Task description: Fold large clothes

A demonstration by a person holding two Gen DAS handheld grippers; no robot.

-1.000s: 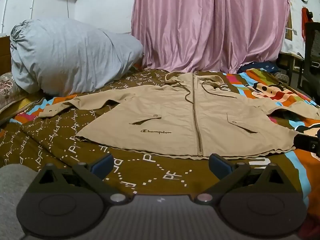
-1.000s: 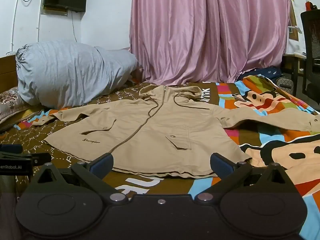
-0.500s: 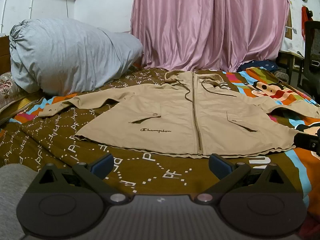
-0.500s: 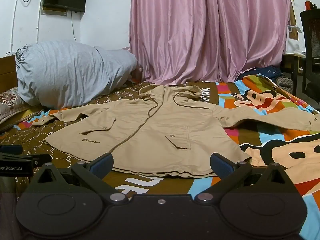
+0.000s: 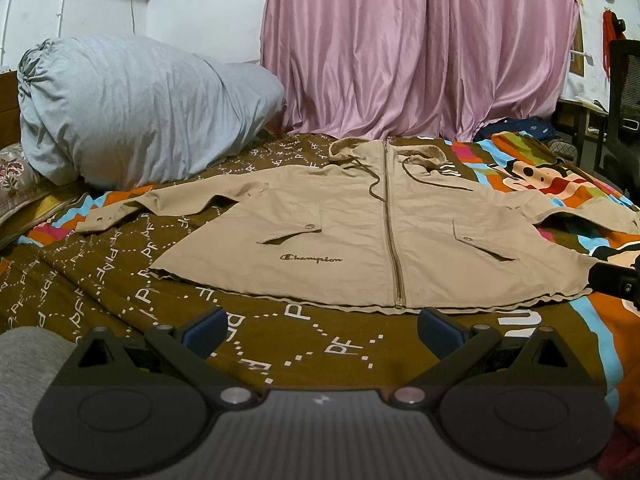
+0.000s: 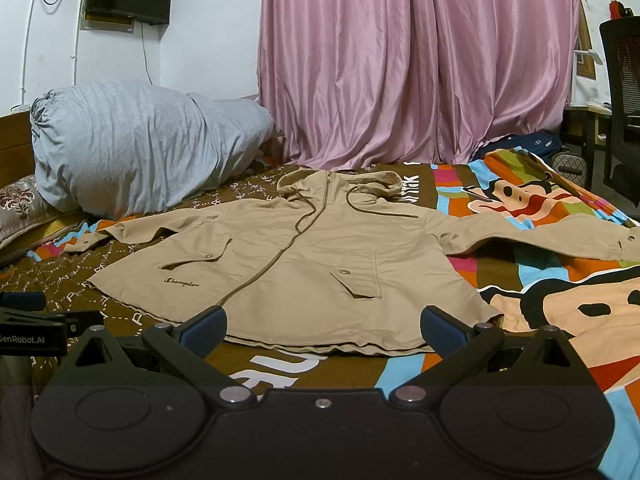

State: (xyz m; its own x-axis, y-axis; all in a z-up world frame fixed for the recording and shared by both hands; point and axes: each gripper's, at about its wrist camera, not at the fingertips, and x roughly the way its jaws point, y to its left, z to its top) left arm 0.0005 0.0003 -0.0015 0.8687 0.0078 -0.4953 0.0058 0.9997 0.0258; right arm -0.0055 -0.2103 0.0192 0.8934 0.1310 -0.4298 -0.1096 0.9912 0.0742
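A tan hooded jacket [image 5: 360, 224] [image 6: 304, 256] lies flat and zipped on the bed, front up, both sleeves spread out to the sides, hem nearest me. My left gripper [image 5: 322, 330] hovers open just short of the hem, near the zip's lower end, holding nothing. My right gripper [image 6: 322, 330] is open too, over the hem on the jacket's right half, below the right pocket, nothing between its fingers. The right gripper's side shows at the right edge of the left wrist view; the left gripper's body [image 6: 32, 326] shows at the left edge of the right wrist view.
The bed wears a brown lettered and bright cartoon-print sheet [image 5: 120, 280] [image 6: 560, 300]. A big grey bundle [image 5: 132, 108] sits at the bed's far left. Pink curtains [image 5: 420, 48] hang behind. A dark office chair [image 6: 624, 100] and a bag stand at the right.
Both views have barely shifted; the grippers hold nearly still and stay open, and the jacket lies as before.
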